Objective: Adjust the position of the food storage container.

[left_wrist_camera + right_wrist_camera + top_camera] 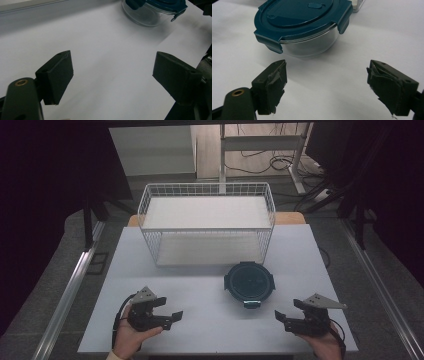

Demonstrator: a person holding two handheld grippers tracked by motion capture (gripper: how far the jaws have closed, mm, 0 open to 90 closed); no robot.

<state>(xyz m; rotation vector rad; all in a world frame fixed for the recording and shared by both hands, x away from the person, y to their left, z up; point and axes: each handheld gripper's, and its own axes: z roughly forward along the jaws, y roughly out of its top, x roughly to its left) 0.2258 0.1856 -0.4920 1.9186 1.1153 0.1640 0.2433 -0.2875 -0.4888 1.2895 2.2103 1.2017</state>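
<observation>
Both grippers idle over the worktop, jaws wide, nothing held.

I see the left gripper (167, 311) and the right gripper (286, 312) near the worktop's (200, 320) front edge, well apart. The lidded glass container (249, 281), teal lid clipped on, sits between them and farther back, nearer my right gripper, just in front of the white wire basket (206, 222).

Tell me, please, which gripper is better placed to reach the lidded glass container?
Probably the right gripper: it sits nearer the container, and its open jaws face the container squarely. The left gripper, also open, points at bare table, with the container off to one side.
</observation>
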